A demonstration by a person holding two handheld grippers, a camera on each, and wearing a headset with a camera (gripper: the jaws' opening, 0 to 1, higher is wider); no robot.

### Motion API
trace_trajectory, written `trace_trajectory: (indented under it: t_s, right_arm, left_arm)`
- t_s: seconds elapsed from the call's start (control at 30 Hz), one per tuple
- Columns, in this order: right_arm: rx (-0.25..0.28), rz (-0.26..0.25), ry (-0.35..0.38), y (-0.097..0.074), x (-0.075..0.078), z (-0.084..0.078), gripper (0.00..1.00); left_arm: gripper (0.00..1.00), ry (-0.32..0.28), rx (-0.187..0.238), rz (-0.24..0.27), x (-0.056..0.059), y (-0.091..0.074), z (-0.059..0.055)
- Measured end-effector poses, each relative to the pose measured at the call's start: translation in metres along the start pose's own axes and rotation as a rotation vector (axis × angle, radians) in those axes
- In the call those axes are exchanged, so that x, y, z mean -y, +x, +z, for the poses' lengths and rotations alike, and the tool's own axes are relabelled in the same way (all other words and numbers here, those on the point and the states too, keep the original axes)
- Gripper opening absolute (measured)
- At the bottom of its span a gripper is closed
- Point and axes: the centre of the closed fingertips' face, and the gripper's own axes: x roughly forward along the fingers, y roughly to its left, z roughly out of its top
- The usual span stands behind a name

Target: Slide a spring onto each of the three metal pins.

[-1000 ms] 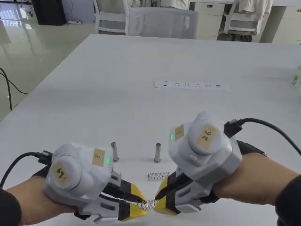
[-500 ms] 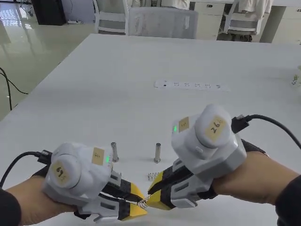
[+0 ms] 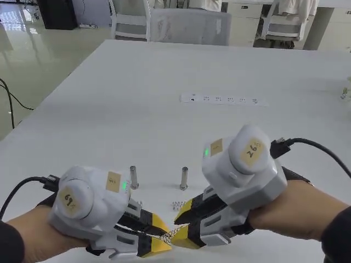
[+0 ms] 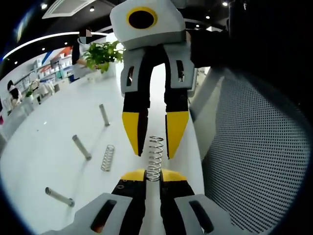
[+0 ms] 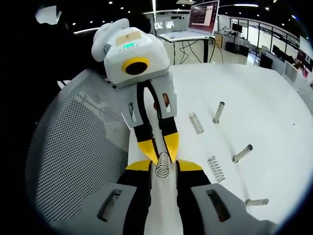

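Low at the left of the head view, my left gripper [image 3: 160, 236] has its jaws pinched down on one end of a spring [image 3: 171, 235]. In the left gripper view the coil rises straight out from between my own yellow tips. Just right of that, at lower centre, my right gripper [image 3: 184, 226] meets it tip to tip, jaws narrow around the spring's other end. I cannot tell whether they actually press on the coil, as the left gripper view seems to show a sliver of gap on each side.

The right half of the right gripper view shows the white table [image 5: 274, 112] and the rest of the work. One loose spring [image 5: 196, 122] lies just left of the upper pin [image 5: 218, 112]. Another loose spring [image 5: 214, 168] lies just left of the middle pin [image 5: 242, 153]. The lower pin [image 5: 257, 201] sits at the lower right. All three pins are bare.

A power strip [image 3: 222, 99] lies well beyond, upper centre-right of the head view.
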Motion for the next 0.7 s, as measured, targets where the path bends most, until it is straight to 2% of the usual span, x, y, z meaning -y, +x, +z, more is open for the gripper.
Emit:
trace_trajectory:
  t_s: [0.23, 0.7]
  right_arm:
    - [-0.010, -0.001, 0.001, 0.003, 0.000, -0.005, 0.15]
    - [-0.008, -0.018, 0.001, 0.003, 0.003, -0.002, 0.09]
  left_arm:
    - [0.01, -0.021, 0.034, 0.014, -0.004, -0.002, 0.007]
    - [0.02, -0.029, 0.053, 0.010, -0.003, -0.002, 0.012]
